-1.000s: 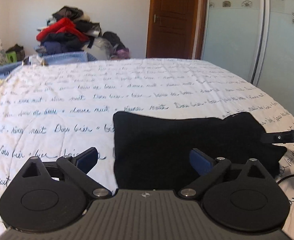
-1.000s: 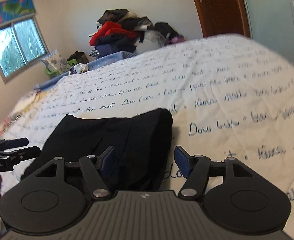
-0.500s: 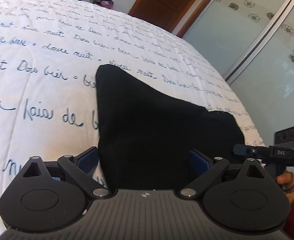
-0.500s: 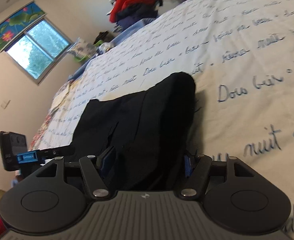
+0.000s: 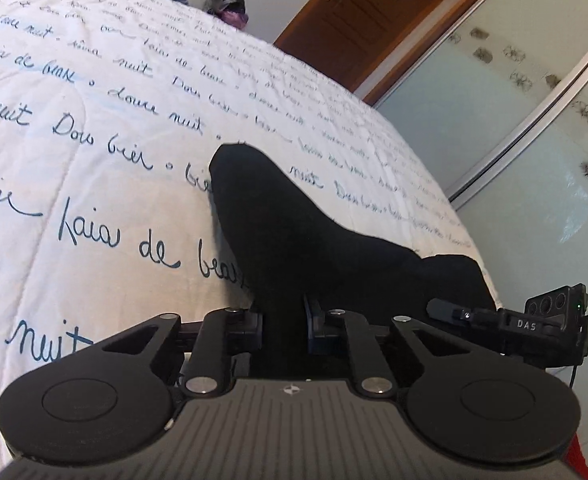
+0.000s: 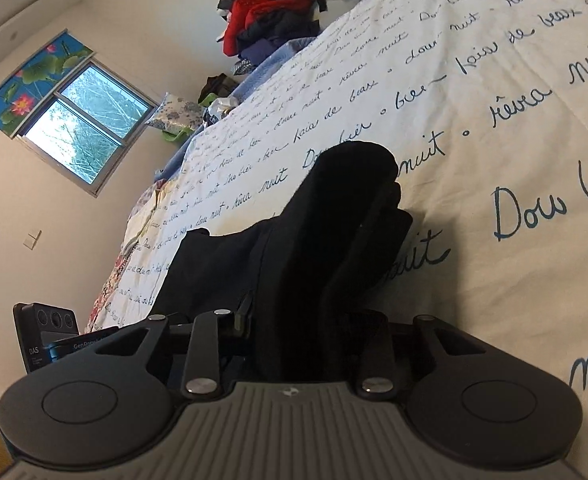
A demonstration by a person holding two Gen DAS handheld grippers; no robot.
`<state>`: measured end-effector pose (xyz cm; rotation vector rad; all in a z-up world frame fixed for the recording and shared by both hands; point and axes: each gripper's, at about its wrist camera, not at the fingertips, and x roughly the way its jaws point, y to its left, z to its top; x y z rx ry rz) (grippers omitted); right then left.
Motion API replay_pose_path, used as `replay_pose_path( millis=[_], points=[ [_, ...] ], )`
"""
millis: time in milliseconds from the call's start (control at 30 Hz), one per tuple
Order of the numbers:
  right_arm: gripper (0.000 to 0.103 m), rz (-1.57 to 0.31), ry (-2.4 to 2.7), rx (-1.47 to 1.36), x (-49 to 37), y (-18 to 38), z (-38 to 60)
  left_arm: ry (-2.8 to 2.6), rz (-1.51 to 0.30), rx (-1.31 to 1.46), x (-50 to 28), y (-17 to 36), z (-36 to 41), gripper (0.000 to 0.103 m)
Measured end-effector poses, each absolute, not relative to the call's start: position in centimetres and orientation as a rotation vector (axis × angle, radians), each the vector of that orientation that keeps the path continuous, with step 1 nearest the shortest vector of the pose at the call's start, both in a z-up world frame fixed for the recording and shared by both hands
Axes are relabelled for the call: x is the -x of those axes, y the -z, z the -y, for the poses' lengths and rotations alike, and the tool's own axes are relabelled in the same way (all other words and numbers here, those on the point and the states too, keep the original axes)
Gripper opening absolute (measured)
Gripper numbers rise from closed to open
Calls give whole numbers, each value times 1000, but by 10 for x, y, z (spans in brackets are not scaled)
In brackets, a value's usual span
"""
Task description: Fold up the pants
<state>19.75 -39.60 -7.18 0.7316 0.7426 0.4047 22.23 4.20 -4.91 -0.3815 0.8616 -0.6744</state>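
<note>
**Operator:** Now that both tools have closed, confirm grip status.

**Technician:** Left claw (image 5: pixel 283 320): closed down on a bunched fold at the near left edge of the pants (image 5: pixel 314 240). Half a second ago its fingers stood wide apart on either side of the fabric. Right claw (image 6: pixel 294 332): likewise closed on several thick layers at the near right edge; it too was wider earlier.

**Operator:** Location of the garment?

**Technician:** Pants lie on the bed (image 5: pixel 93 140), near edge, already folded into a compact black block. Far corners rest flat on the lettered cover; near edge is gathered up at both claws.

**Operator:** Meaning for the task?

**Technician:** Approach phase is complete and both near corners are secured. In my judgement the next fold can proceed: lift the near edge and carry it toward the far edge. Caution: the right claw grips several layers, so inner layers may slip.

**Operator:** Obstructions?

**Technician:** Clothes pile (image 6: pixel 269 12) sits at the far side, well apart.
</note>
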Motion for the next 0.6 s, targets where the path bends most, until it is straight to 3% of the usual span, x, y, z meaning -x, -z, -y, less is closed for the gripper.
replay_pose_path(
  millis=[300, 600],
  points=[
    [29, -649, -458, -578, -224, 22, 368, 637, -682, 244, -226, -1, -46, 19],
    [29, -584, -460, -531, -313, 12, 341, 521, -630, 130, -303, -28, -59, 20]
  ],
)
